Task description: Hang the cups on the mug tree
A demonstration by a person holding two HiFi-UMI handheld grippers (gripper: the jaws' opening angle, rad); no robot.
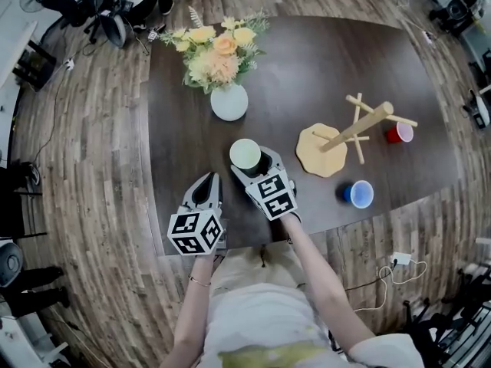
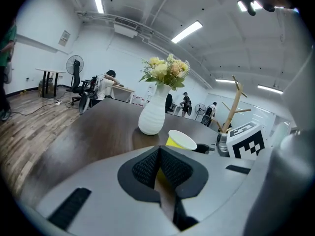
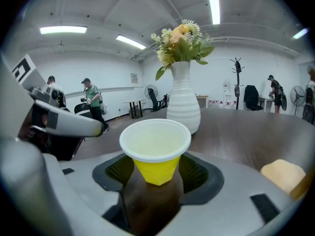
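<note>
A yellow cup (image 1: 245, 153) (image 3: 155, 149) with a white inside stands upright on the dark table (image 1: 307, 60). My right gripper (image 1: 254, 165) (image 3: 156, 170) is open, and the cup sits between its jaws with the pads close beside its walls. My left gripper (image 1: 209, 182) (image 2: 158, 154) is shut and empty, just left of the right one near the table's front edge. The wooden mug tree (image 1: 354, 127) (image 2: 231, 107) stands to the right with bare pegs. A red cup (image 1: 400, 133) sits behind it and a blue cup (image 1: 358, 194) in front.
A white vase (image 1: 229, 102) (image 3: 183, 102) of flowers stands just beyond the yellow cup. The table's front edge runs right under both grippers. People, chairs and fans are in the room far behind the table.
</note>
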